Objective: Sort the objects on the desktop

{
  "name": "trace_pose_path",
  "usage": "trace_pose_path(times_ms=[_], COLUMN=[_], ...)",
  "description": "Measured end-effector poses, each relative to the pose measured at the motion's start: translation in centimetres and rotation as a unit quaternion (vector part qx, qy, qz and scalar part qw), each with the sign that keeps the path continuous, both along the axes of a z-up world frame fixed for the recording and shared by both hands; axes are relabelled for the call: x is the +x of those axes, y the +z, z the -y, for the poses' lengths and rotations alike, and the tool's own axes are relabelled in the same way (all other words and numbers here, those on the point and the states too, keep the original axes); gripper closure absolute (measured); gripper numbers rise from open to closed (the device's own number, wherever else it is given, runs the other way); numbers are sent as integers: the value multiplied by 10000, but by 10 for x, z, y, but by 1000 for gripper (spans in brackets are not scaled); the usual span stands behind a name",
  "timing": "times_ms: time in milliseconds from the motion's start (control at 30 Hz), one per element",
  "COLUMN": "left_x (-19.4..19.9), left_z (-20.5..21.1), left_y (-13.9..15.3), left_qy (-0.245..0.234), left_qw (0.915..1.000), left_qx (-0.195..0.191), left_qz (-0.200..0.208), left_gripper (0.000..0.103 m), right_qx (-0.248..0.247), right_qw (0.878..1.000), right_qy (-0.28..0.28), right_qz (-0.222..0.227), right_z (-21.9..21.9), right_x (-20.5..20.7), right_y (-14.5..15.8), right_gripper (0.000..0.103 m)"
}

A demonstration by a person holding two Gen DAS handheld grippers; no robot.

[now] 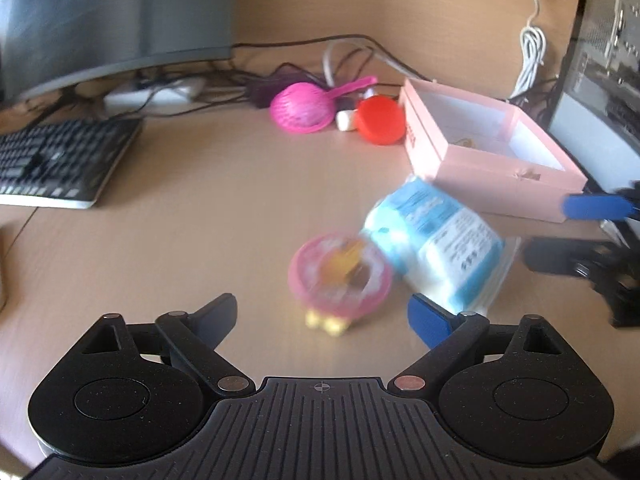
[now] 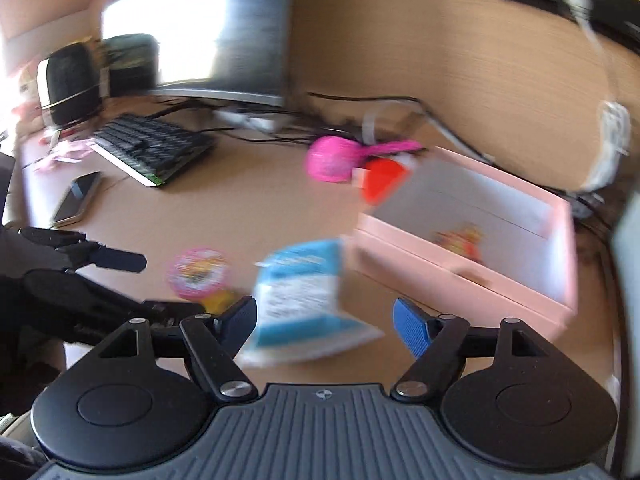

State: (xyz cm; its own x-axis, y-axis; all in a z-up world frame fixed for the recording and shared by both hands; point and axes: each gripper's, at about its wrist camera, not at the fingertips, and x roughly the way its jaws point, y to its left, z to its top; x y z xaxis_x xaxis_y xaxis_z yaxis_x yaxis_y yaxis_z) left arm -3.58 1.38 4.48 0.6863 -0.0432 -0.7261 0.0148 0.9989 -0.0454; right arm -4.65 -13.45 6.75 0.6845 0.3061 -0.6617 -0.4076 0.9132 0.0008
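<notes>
A pink round toy case (image 1: 340,274) with a yellow part lies on the desk just ahead of my open left gripper (image 1: 322,318). A blue-and-white tissue pack (image 1: 436,246) lies right of it, touching it. In the right wrist view the pack (image 2: 302,300) lies between the fingers of my open right gripper (image 2: 324,326), and the pink case (image 2: 198,274) is to its left. An open pink box (image 1: 492,164) stands behind; it (image 2: 480,272) holds a small orange-yellow item (image 2: 460,242). Both views are blurred.
A pink mesh scoop (image 1: 302,108), a red lid (image 1: 380,120) and a small white item (image 1: 344,120) lie by cables at the back. A keyboard (image 1: 52,160) and monitor (image 1: 108,16) are at left. A phone (image 2: 78,198) lies near the keyboard. A computer case (image 1: 604,60) stands at right.
</notes>
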Motion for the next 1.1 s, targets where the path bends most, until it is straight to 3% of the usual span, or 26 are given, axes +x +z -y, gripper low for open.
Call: trace_pose_path(times_ms=[200,467,700,733,767,800,933,1100], left_x=[23,-9,-40,-42,-43,-43,-41,-24], left_z=[17,3,-23,-25,-27,-27,-23,-6], left_y=[-7,7,16,16,17,17,22,34], left_qy=[24,19,220,238,254,258,54,-482], left_qw=[9996,9998,9995,9994,9994,9993,9997,9988], left_qx=[263,203,48,42,44,45,24,-1], left_qz=[-81,-82,-226,-234,-242,-251,-239,-119], left_gripper=[42,42,42,42,42,42,42,42], right_qx=[-91,-317,-524,-545,-570,-615,-468,-330], right_qw=[9997,9991,9958,9956,9954,9947,9928,9907], right_qy=[-223,252,658,659,643,647,806,1031], right_qz=[-51,-110,-358,-384,-422,-514,-747,-825], right_z=[22,-9,-55,-59,-62,-64,-54,-8], right_x=[-4,9,49,53,56,58,46,5], right_y=[-6,-19,-42,-45,-47,-49,-36,6], right_gripper=[23,21,20,26,42,45,48,49])
